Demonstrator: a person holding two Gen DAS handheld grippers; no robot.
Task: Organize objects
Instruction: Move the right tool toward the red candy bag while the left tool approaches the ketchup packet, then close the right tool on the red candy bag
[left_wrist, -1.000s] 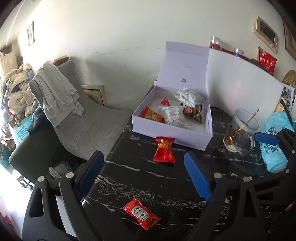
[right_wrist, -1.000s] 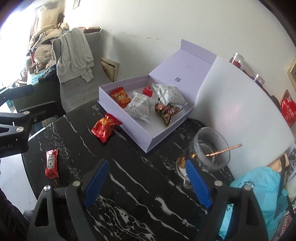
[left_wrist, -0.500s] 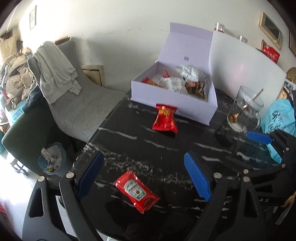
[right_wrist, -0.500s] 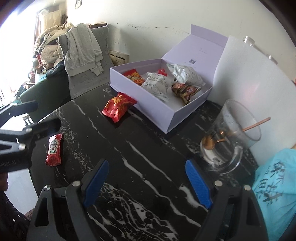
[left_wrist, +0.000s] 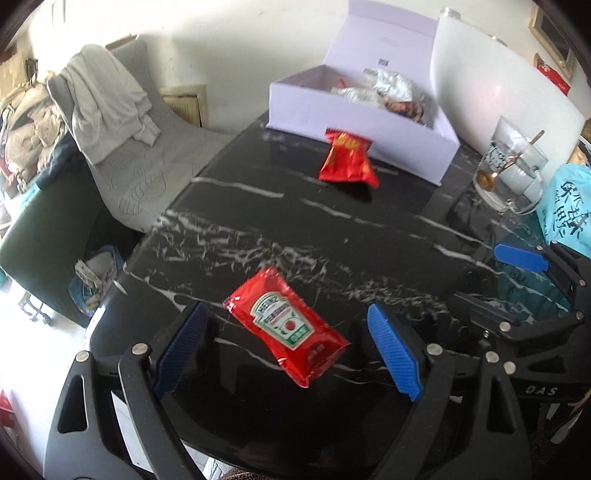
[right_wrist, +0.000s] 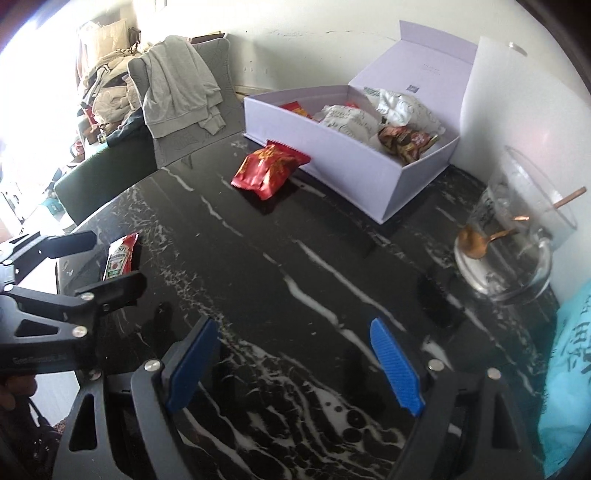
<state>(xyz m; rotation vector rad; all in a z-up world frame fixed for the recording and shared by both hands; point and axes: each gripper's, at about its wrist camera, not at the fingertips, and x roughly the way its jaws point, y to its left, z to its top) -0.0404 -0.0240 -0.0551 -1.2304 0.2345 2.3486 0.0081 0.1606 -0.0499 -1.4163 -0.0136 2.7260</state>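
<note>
Ketchup sachet (left_wrist: 286, 326) lies flat near the table's (left_wrist: 369, 236) left edge, and our left gripper (left_wrist: 288, 347) stands spread wide around it, pads clear of it. Our right gripper (right_wrist: 295, 358) hangs wide apart over bare marble, holding nothing. Toward the far edge we see a red snack bag (left_wrist: 347, 157) touching the open lavender box (left_wrist: 369, 122), with a glass mug (right_wrist: 517, 236) near the right edge.
</note>
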